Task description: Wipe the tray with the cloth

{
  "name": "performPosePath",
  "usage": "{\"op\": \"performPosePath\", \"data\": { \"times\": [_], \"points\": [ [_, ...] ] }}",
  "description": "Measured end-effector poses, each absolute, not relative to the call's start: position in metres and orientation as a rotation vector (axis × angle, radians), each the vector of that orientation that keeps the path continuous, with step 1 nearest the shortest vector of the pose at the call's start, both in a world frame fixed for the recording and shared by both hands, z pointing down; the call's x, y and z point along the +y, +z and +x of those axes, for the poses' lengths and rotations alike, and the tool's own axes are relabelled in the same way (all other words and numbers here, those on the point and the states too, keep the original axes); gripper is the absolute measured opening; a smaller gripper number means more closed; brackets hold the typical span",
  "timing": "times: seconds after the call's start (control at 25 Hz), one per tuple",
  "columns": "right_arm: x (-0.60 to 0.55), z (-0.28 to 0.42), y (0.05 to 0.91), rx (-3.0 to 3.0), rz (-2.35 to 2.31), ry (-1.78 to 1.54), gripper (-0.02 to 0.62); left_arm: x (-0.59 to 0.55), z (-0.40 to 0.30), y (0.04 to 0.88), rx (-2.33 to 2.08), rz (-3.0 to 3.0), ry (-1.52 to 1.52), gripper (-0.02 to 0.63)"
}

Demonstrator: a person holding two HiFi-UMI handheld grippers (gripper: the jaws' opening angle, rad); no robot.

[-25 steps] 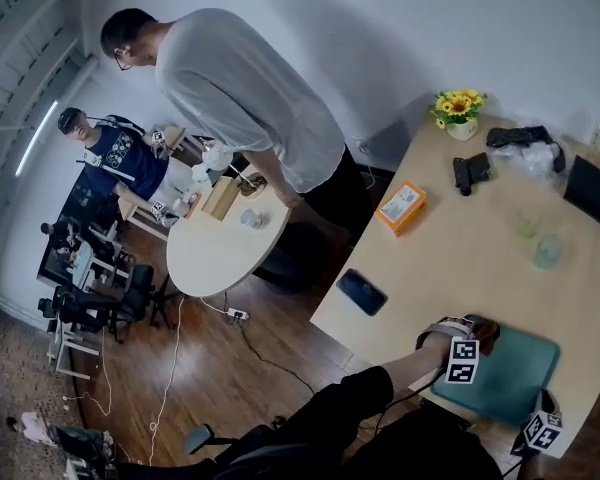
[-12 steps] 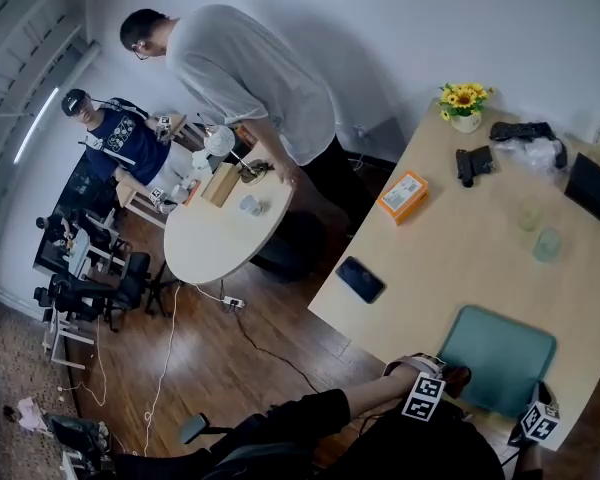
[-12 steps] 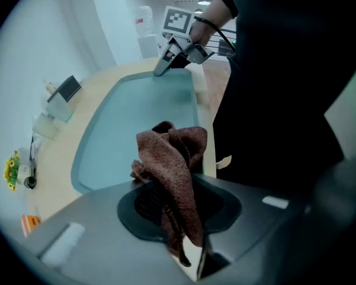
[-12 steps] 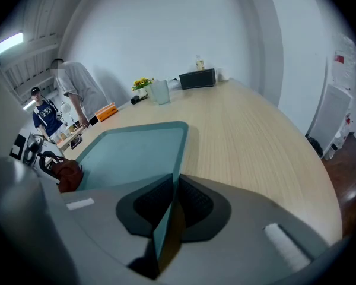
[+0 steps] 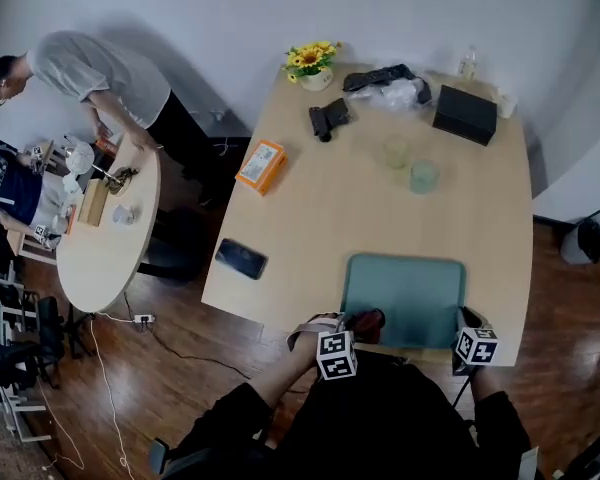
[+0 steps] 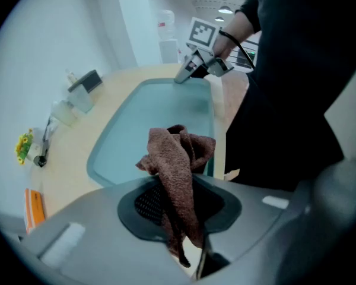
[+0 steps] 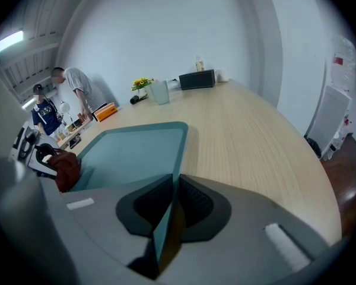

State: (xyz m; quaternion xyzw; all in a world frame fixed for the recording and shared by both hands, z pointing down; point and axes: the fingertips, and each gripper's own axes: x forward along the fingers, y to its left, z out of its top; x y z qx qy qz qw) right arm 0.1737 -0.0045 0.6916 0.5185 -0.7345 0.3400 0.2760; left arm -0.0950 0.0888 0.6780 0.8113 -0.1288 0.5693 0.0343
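The teal tray (image 5: 405, 293) lies at the near edge of the wooden table (image 5: 310, 218). My left gripper (image 5: 356, 329) is at the tray's near-left corner and is shut on a crumpled brown cloth (image 5: 368, 320). In the left gripper view the cloth (image 6: 177, 159) bunches up out of the jaws of that gripper (image 6: 179, 202), over the tray (image 6: 154, 123). My right gripper (image 5: 466, 321) is at the tray's near-right corner. In the right gripper view its jaws (image 7: 169, 209) pinch the tray's rim (image 7: 166, 218), and the left gripper with the cloth (image 7: 64, 168) shows across the tray.
On the table past the tray are two glasses (image 5: 412, 166), a black box (image 5: 465, 114), a sunflower pot (image 5: 314, 66), an orange box (image 5: 261, 165) and a dark phone (image 5: 241, 259). A person (image 5: 90, 73) leans over a round table (image 5: 105, 233) at the left.
The head view has swung to face the table squarely. My left gripper with the cloth has drawn back from the tray's left edge to its near-left corner. The right gripper has stayed at the tray's corner.
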Motion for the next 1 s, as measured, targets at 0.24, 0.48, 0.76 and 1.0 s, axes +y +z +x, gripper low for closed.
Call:
{"op": "performPosePath", "data": {
  "times": [0.24, 0.48, 0.76, 1.0],
  "points": [
    [-0.005, 0.176, 0.691, -1.959, 1.416, 0.935, 0.037, 0.067, -0.102, 0.607, -0.692, 2.519, 1.517, 0.071],
    [-0.016, 0.173, 0.601, -2.103, 1.616, 0.689, 0.024, 0.048, -0.106, 0.539, -0.923, 2.597, 1.360, 0.071],
    [-0.018, 0.123, 0.424, -2.537, 1.560, 0.372, 0.000, 0.033, -0.117, 0.463, -1.140, 2.629, 0.999, 0.070],
    [-0.020, 0.121, 0.374, -2.597, 1.624, 0.232, 0.000, 0.010, -0.138, 0.433, -1.331, 2.518, 0.638, 0.069]
  ]
}}
